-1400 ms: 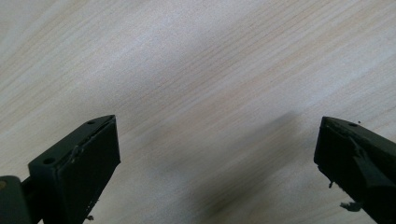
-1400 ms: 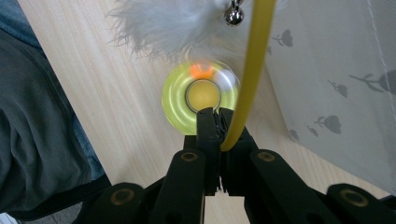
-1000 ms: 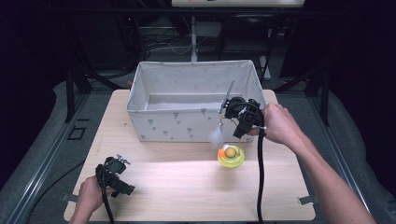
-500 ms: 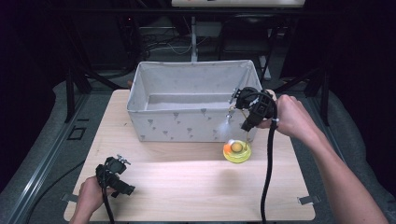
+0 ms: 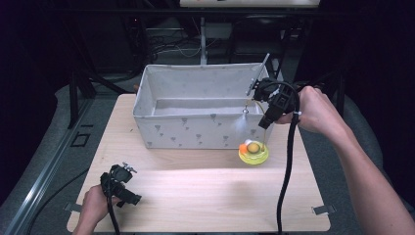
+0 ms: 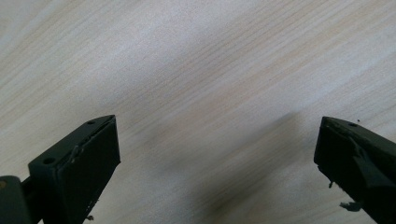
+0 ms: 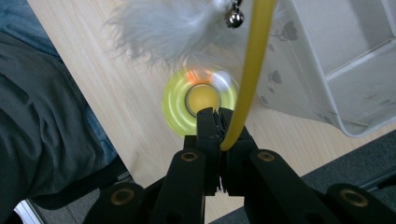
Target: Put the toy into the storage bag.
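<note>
gripping a thin yellow wand (image 7: pixel 247 70), right gripper (image 7: pixel 219 126) hangs just beside bin (image 5: pixel 205 132); feather (image 7: pixel 163 23) may snag its rim. left gripper (image 6: pixel 215 163) gapes, empty.

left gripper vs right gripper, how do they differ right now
The left gripper sits low over the table at the near left corner; the right gripper is raised beside the fabric bin. The left gripper's jaws stand wide apart with nothing between them; the right gripper's are closed on a yellow wand above a yellow disc. Both are black, each held in one hand.
</note>
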Available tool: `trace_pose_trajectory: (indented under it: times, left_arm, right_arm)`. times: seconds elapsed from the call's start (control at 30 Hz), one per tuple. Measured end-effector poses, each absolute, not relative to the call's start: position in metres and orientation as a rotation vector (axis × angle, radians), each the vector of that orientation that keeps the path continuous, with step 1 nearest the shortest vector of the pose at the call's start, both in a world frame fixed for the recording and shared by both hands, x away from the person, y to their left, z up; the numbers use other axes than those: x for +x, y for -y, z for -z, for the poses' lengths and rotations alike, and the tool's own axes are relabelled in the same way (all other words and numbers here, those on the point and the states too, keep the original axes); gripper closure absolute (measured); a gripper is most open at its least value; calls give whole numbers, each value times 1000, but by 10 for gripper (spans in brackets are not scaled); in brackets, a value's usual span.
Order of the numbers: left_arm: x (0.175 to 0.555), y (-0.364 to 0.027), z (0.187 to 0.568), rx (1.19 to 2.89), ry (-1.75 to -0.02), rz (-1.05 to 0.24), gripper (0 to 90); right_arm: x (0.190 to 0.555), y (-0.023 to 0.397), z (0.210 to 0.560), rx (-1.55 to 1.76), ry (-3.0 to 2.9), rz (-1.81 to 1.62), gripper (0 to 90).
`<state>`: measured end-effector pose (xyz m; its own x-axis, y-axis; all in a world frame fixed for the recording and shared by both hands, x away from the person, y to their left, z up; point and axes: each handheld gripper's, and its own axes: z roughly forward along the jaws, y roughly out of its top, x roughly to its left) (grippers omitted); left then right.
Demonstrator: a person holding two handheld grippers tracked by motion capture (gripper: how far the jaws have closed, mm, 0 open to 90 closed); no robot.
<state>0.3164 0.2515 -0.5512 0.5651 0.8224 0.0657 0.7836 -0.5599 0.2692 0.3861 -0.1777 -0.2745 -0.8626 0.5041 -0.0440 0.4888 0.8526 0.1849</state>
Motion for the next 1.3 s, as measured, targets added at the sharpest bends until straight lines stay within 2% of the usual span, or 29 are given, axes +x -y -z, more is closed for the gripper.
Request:
trace_pose_trajectory:
  times: [1.3]
  left_arm:
    - [317, -251, 551, 2595, -1340, -266, 3]
  right_arm:
    - [396, 185, 214, 818, -2889, -299, 880]
